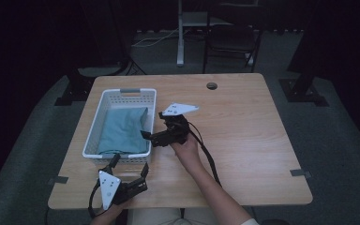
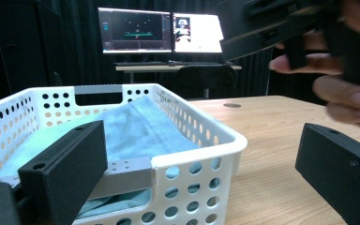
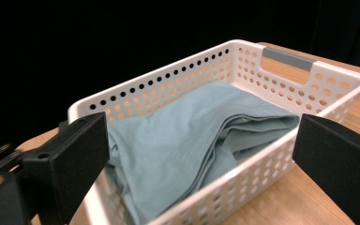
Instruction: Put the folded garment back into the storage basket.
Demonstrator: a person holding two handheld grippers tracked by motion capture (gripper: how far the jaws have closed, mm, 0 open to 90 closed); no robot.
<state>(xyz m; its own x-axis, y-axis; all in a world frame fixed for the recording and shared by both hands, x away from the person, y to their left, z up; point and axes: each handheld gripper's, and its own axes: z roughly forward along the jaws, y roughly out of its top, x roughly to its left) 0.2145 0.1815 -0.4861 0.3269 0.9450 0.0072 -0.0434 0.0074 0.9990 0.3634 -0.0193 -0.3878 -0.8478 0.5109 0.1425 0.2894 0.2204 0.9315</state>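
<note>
Right hand-held gripper [image 1: 146, 136] wide open, empty, beside basket [image 1: 90, 136] rim, left [image 1: 130, 172] likewise

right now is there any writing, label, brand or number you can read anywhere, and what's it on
None can be read.
Left monitor: coloured marks and lines on a dark screen, too small and blurred to read.
Right monitor: a bright window with a small picture, any text too small to read.
White basket, blue cloth and wooden table: no print or label visible.
</note>
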